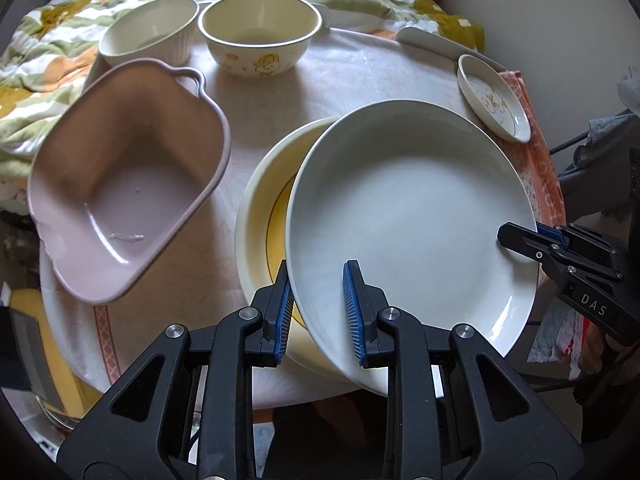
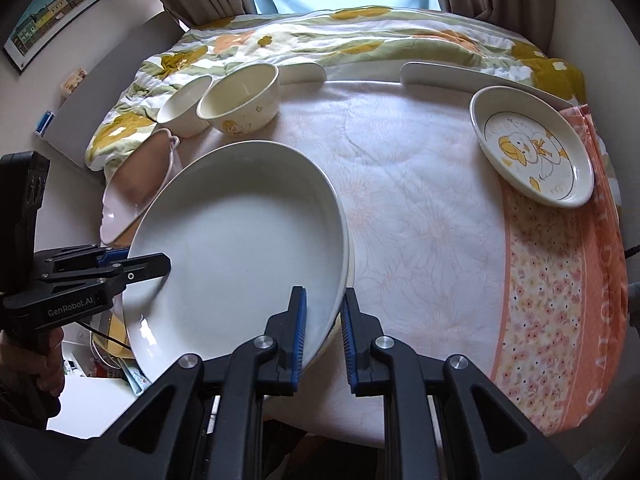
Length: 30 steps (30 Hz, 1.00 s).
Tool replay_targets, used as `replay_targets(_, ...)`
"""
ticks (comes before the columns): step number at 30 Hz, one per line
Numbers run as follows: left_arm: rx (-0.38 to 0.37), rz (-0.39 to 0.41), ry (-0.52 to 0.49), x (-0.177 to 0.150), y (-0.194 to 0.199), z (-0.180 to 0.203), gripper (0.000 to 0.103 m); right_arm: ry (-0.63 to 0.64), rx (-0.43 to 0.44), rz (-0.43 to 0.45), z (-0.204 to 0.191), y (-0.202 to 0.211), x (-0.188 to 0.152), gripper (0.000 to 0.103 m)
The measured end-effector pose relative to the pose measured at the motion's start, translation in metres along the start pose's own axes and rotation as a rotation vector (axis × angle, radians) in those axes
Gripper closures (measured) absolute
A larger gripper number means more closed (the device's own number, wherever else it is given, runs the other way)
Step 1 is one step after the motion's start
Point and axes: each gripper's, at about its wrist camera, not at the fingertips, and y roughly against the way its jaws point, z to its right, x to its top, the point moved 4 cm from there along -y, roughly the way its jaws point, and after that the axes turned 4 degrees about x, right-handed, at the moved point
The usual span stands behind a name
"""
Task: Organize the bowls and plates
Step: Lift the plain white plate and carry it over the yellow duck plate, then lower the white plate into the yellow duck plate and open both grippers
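Note:
A large white plate [image 1: 412, 216] is held tilted above a yellow-rimmed plate [image 1: 260, 216] on the table. My left gripper [image 1: 318, 312] is shut on the white plate's near rim, one finger on each side. My right gripper [image 2: 323, 336] is shut on the same plate [image 2: 240, 236] at its other edge; it also shows in the left wrist view [image 1: 524, 240]. The left gripper shows in the right wrist view [image 2: 132, 268] at the plate's left rim. A pink handled dish [image 1: 124, 184] lies left of the plates.
A ribbed white bowl [image 1: 150, 32] and a cream bowl with a duck print [image 1: 260, 36] stand at the table's far side. A small duck-print dish [image 2: 532, 148] sits at the far right on an orange cloth [image 2: 560, 280]. A floral quilt [image 2: 360, 36] lies behind the table.

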Motion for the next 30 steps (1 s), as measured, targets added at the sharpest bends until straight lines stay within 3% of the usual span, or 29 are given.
replay_targets(19,0.049,-0.012,-0.057,0.001,-0.035,0.008,0.081,-0.069,-0.028,0.052,0.016,-0.015,-0.014,0.087)
replay_targets(23,0.098,0.007,-0.09,0.003,-0.035,0.011,0.081,-0.06,-0.045,0.061,0.015,-0.016,-0.016,0.087)
replay_targets(30,0.279,0.059,-0.213,0.002,-0.03,0.018,0.081,-0.037,-0.074,0.064,0.007,-0.022,-0.019,0.087)
